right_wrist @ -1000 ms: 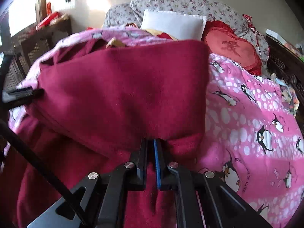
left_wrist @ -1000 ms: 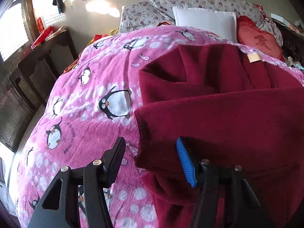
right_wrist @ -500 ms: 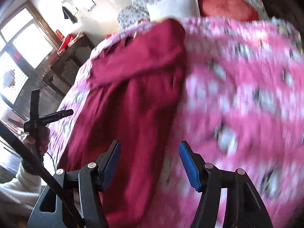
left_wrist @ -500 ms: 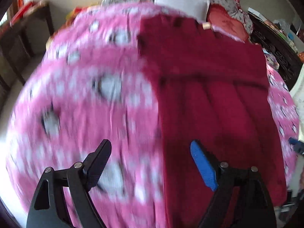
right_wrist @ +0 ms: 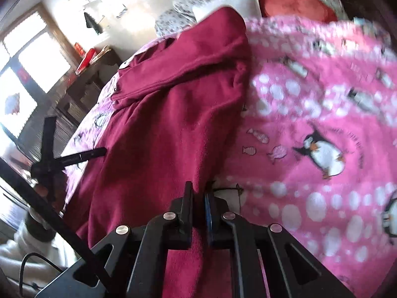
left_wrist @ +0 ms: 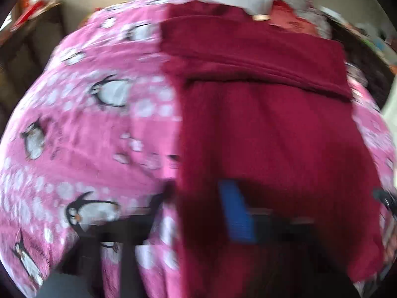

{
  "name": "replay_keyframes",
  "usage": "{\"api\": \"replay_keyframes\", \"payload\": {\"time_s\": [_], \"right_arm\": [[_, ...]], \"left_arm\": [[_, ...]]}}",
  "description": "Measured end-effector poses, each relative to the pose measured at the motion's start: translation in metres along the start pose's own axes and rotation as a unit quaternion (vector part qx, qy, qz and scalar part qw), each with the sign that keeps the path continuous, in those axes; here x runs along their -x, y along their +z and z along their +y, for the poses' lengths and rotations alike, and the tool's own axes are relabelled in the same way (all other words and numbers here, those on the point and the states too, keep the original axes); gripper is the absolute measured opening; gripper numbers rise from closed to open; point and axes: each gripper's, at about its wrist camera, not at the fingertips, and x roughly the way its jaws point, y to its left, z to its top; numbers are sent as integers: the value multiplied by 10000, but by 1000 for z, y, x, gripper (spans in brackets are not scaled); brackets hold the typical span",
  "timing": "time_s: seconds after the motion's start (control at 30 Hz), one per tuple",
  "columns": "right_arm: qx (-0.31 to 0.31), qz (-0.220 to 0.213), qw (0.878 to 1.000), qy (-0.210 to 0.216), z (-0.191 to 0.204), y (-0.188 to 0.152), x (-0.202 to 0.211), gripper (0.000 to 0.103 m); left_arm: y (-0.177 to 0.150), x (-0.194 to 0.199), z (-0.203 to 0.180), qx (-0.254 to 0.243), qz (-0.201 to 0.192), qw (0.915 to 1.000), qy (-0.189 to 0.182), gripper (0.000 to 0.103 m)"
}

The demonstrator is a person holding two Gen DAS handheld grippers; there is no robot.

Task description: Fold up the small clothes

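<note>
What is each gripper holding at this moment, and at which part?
The right gripper is shut on the near right edge of the dark red garment. The left gripper is blurred; its hold cannot be told.

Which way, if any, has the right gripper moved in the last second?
Yes. The right gripper, shut on the maroon garment, has drawn back from the red cushion, which now looks smaller and farther off.
</note>
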Motion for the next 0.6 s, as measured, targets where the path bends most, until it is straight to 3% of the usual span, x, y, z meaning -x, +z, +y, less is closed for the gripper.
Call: {"api": "replay_keyframes", "payload": {"time_s": [0.1, 0.17, 0.27, 0.33, 0.43, 0.47, 0.5, 0.57, 0.6], "right_arm": [[-24, -320, 9995, -28, 1, 1, 26, 7], [-22, -397, 9991, -171, 0, 3, 35, 7], [-30, -188, 9985, -512, -8, -2, 23, 7], [-222, 1, 9987, -464, -17, -6, 9, 8], [-791, -34, 9968, 91, -29, -15, 17, 26], [-836, 18, 9962, 263, -30, -18, 23, 49], [-803, 22, 9962, 350, -28, -24, 30, 64], [-701, 58, 9967, 398, -22, -36, 43, 67], [-711, 119, 9961, 515, -20, -42, 47, 67]], "left_arm": [[-1, 19, 3, -71, -80, 9999, -59, 7], [-6, 25, 8, -126, -114, 9998, 108, 7], [-9, 17, 21, 22, 28, 10000, 90, 7], [-13, 14, 29, 206, 56, 9998, -13, 7], [-20, 23, 27, 300, 104, 9994, -114, 13], [-25, 26, 27, 330, 176, 9992, -152, 26], [-30, 30, 27, 311, 216, 9991, -182, 32], [-44, 39, 27, 240, 197, 9994, -154, 50], [-51, 44, 28, 220, 198, 9995, -132, 53]]}}
